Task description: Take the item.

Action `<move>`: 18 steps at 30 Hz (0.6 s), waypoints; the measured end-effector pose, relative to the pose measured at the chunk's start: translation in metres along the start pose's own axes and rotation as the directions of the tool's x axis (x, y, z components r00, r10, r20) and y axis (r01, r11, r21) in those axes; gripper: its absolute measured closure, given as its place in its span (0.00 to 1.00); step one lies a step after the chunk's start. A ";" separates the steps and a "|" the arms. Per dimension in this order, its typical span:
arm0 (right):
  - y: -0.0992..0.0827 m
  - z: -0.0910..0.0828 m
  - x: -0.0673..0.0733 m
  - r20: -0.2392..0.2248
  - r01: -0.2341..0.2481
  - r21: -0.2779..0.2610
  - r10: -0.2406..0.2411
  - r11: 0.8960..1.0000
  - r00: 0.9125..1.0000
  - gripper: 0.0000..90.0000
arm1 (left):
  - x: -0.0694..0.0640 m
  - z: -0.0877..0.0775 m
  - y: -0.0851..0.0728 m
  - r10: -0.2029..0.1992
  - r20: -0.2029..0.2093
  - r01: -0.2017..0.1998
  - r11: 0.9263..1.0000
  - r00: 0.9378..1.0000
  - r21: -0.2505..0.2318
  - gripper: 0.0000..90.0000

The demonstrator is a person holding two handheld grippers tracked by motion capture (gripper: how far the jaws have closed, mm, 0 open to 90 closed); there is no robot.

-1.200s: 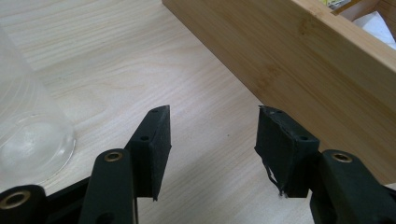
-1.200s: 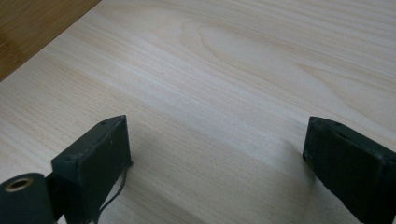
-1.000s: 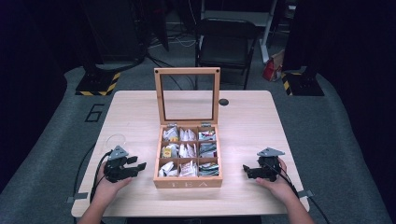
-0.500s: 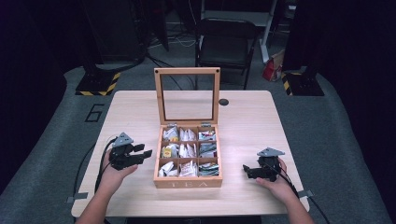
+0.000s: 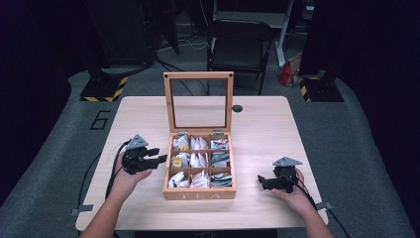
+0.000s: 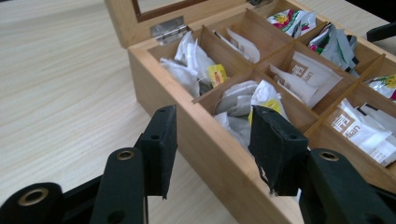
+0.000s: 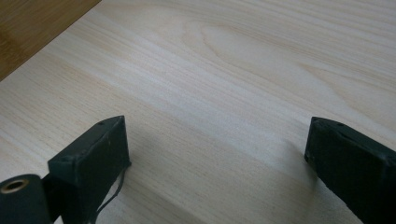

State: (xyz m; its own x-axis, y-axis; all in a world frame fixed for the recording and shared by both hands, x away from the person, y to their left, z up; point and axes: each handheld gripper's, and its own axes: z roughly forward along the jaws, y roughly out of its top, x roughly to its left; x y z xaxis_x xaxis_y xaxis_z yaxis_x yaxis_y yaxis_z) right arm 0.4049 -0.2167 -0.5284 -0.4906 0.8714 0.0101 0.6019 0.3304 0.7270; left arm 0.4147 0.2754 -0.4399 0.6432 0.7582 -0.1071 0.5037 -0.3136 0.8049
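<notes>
A wooden tea box [image 5: 199,194] stands open mid-table, its glass lid [image 5: 198,77] upright at the back. Its nine compartments hold tea bags [image 5: 198,159]. My left gripper [image 5: 159,158] hovers just left of the box, pointing at its left wall. In the left gripper view the gripper [image 6: 212,128] is open over the box's near wall [image 6: 210,158], with tea bags [image 6: 243,100] beyond and nothing between the pads. Its jaws have just been closing slightly. My right gripper [image 5: 262,181] rests on the table right of the box; in the right gripper view the gripper [image 7: 215,140] is wide open over bare wood.
A small black disc [image 5: 237,108] lies on the table [image 5: 277,129] behind the box to its right. A black chair [image 5: 237,44] stands beyond the far edge. Cables trail from both grippers off the near edge.
My left gripper has risen and moved away from the table's near edge and right toward the box's left wall. The right gripper has stayed put.
</notes>
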 end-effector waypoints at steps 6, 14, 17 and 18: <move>0.000 0.000 0.000 0.000 0.000 0.000 0.000 1.000 1.000 0.06 | -0.007 0.010 0.006 0.007 0.037 -0.008 1.000 0.999 0.014 0.60; 0.000 0.000 0.000 0.000 0.000 0.000 0.000 1.000 1.000 0.06 | -0.016 0.022 0.013 0.006 0.068 -0.006 1.000 0.998 0.012 0.63; 0.000 0.000 0.000 0.000 0.000 0.000 0.000 1.000 1.000 0.06 | -0.017 0.025 0.015 0.002 0.076 -0.003 1.000 0.997 0.010 0.63; 0.000 0.000 0.000 0.000 0.000 0.000 0.000 1.000 1.000 0.06 | -0.017 0.027 0.015 0.005 0.076 -0.006 1.000 0.997 0.013 0.63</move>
State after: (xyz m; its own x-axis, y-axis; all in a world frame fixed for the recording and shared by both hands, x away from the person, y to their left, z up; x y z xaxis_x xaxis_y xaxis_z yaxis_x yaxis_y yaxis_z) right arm 0.4049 -0.2166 -0.5284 -0.4905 0.8714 0.0104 0.6020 0.3302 0.7270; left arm 0.4268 0.2424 -0.4414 0.6877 0.7108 -0.1477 0.5077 -0.3255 0.7976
